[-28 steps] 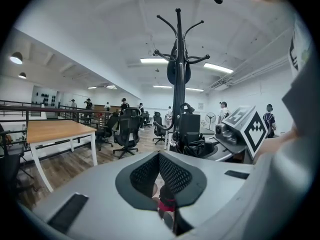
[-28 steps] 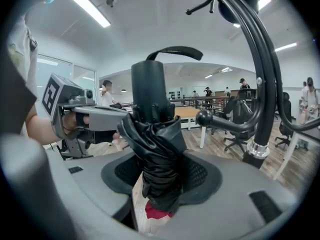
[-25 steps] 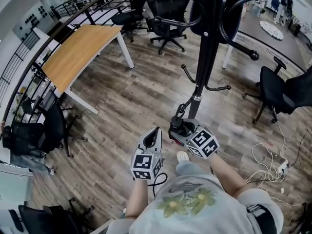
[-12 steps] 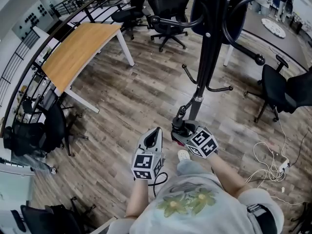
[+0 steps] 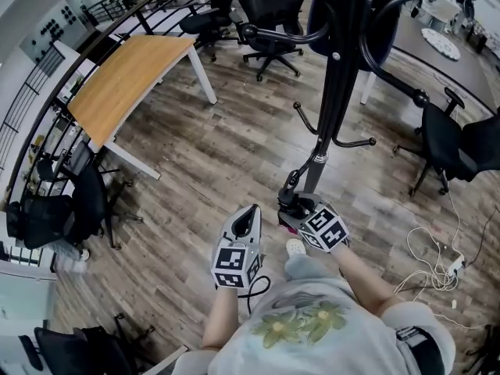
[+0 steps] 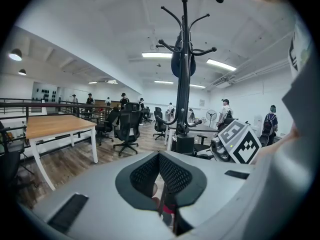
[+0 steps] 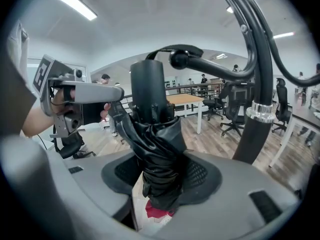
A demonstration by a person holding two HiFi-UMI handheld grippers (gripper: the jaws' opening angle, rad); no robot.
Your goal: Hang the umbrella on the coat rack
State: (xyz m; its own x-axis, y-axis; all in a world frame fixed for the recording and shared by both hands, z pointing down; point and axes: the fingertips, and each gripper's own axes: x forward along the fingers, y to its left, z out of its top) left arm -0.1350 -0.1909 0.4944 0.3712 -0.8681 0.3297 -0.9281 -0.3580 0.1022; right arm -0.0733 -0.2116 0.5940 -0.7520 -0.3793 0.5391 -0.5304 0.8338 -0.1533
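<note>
L gripper (image 5: 249, 212): jaws pinched together, nothing in 'em. R gripper (image 5: 292, 207): clamped round the folded black fabric umbrella (image 7: 158, 149). Its long axis runs along the jaws, cylinder handle end fwd and up, just beside a ball-tipped hook (image 7: 179, 60) of the tall black metal coat rack (image 5: 334, 92).

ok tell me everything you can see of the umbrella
The umbrella is a black folding one, closed, its shiny fabric bunched in loose creases. It stands upright, clamped between the right gripper's jaws, thick cylindrical handle on top. A thin wrist loop arches from the handle above the coat rack's hook tip.
</note>
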